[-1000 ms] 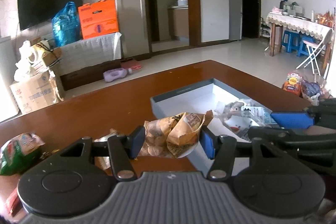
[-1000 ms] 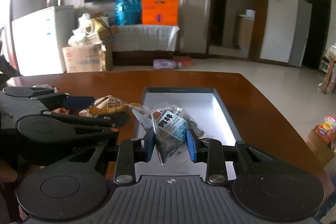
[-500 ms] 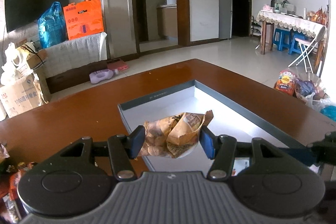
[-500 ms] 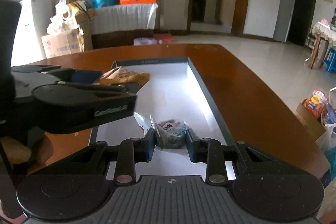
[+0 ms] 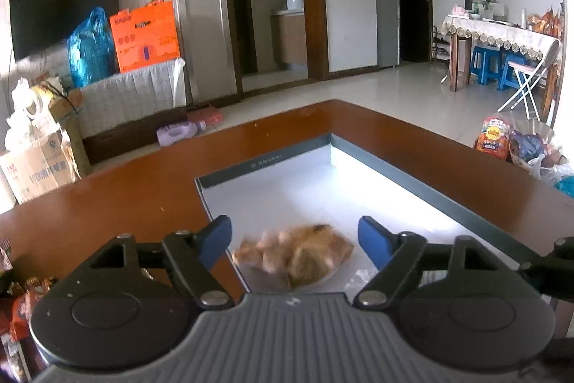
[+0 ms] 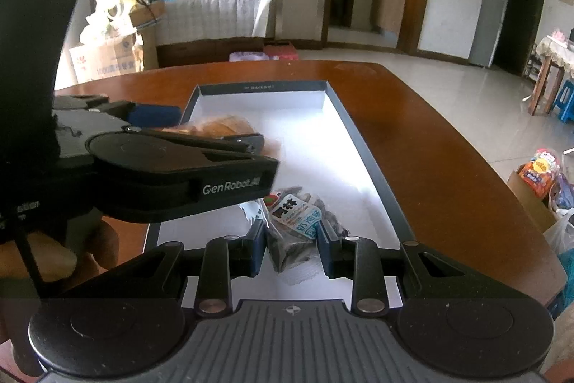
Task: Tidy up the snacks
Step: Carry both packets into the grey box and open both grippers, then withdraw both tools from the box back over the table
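The left tool (image 5: pixel 294 236) has just been spreading its jaws and now stands released; the tan snack packet (image 5: pixel 297 255) lies blurred between its blue pads, touching neither, over the white floor of the grey tray (image 5: pixel 448 203) near its left wall. The right tool (image 6: pixel 290 248) is clenched on a clear packet with a blue-and-white label (image 6: pixel 296 218), held low over the tray's near end. The likeliest slip, as I judge it, is on the left: the tan packet sits close to the tray's left wall, so it could come to rest leaning on the rim or tip out onto the bench (image 5: pixel 143 196) if a pad catches it as the tool pulls away. On the right, the crinkled film could cling to a pad on release and be dragged back out, and the two tools are near enough to knock together over the tray. The bench is glossy red-brown wood with a rounded far edge; more wrapped snacks (image 5: pixel 25 304) wait at its left. Beyond lie a pale tiled floor, a wall-mounted television (image 5: pixel 64 13), an orange box (image 5: pixel 143 36) and a blue bag (image 5: pixel 89 47).
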Tool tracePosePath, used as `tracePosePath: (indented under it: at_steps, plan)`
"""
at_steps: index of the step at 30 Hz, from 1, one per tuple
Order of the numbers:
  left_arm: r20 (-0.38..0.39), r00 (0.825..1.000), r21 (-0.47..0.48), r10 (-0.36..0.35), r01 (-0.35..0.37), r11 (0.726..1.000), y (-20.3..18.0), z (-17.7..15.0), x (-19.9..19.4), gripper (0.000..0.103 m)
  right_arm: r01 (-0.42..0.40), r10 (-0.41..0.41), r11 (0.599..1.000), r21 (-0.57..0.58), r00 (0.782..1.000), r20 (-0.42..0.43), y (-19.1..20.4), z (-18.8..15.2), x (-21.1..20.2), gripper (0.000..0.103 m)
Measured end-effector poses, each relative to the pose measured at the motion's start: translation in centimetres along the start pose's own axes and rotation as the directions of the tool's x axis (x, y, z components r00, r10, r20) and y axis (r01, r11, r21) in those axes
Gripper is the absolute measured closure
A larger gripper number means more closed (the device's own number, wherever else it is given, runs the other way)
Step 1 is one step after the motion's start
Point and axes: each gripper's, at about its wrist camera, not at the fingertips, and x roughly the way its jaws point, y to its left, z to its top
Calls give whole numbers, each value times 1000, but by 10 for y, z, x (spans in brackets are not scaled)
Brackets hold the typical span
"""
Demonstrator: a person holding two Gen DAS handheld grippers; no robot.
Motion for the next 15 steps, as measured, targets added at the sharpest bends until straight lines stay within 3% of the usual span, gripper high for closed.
tracePosePath:
  at_steps: [6, 15]
  plan:
    - [13, 1000, 11, -5, 5, 1000, -1, 0, -4, 15, -11, 10, 1000, 3, 1000, 18, 0, 1, -1, 68]
    - [44, 999, 26, -15, 13, 1000, -1, 0, -23, 13, 17, -15, 999, -31, 997, 73, 9, 3, -9, 55]
